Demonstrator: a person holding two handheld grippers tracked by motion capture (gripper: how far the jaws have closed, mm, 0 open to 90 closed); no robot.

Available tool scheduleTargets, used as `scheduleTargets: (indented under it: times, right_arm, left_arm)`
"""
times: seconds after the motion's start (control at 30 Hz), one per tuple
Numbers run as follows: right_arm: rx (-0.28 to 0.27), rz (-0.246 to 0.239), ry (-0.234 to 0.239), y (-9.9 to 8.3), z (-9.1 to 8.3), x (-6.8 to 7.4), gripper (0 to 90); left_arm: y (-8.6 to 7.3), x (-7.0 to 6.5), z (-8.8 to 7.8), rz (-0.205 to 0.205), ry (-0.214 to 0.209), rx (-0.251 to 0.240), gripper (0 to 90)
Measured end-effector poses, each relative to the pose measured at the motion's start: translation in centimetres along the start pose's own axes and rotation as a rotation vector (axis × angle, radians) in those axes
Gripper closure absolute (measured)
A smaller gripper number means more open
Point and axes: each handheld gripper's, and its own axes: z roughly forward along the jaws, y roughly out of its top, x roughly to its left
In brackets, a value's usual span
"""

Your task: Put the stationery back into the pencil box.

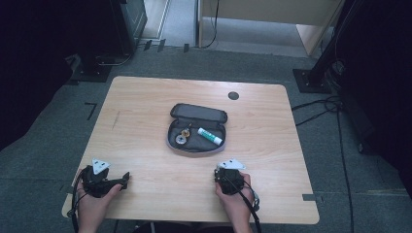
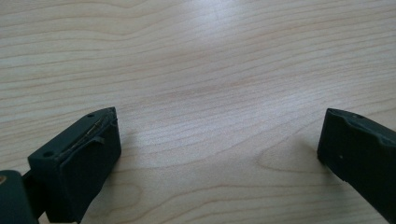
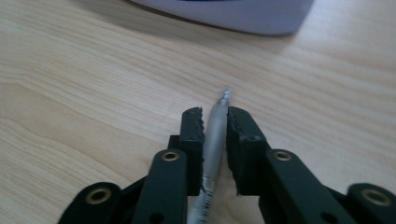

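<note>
Silver pen (image 3: 215,135) pinched between the jaws of the right gripper (image 3: 215,122).
Probably light, stiff, slippery — grip mid-barrel; left gripper (image 2: 217,140) jaws spread, empty, above the table (image 2: 196,56).

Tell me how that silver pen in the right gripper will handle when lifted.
The silver pen looks rigid and slim, so probably light. Its smooth metallic barrel may slip or pivot between the right gripper's pads. Being round, it would likely roll if dropped on the table.

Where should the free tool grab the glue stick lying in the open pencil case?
Take the glue stick across its white barrel, coming straight down from above. It lies flat and slanted in the open pencil case, green cap toward the middle, so turn the jaws across that slant. The left tool stands open over bare table.
</note>
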Motion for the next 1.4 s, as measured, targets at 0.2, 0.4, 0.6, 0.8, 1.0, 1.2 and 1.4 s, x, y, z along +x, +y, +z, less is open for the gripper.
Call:
scheduleTargets:
  times: [0.2,0.4,0.6,0.8,1.0,1.2,1.4]
  right_arm:
    - [0.001,-0.100,0.086,-0.1,0.1,-0.3,76.5]
    - [0.037,-0.096,0.086,-0.5,-0.7,-0.8,68.1]
    - [0.046,-0.103,0.069,-1.0,-1.3,-0.9,78.1]
    - [0.032,-0.101,0.131,-0.9,-1.1,-1.2,80.7]
    - [-0.029,-0.098,0.156,0.1,-1.5,-1.4,80.9]
    - [-0.059,-0.113,0.171,1.6,-1.7,-1.2,80.9]
    - [-0.087,-0.114,0.180,3.3,-1.8,-1.3,80.8]
  left_arm:
    - [0.1,0.0,0.1,0.001,-0.002,-0.001,0.0]
    - [0.1,0.0,0.1,0.002,-0.004,-0.001,0.0]
    - [0.1,-0.1,0.1,0.002,-0.004,-0.001,0.0]
    - [0.1,-0.1,0.1,0.001,-0.004,-0.002,0.0]
    - [0.1,-0.1,0.1,0.003,-0.005,-0.002,0.0]
    - [0.1,-0.1,0.1,0.004,-0.006,-0.001,0.0]
    - [0.1,-0.1,0.1,0.003,-0.006,-0.001,0.0]
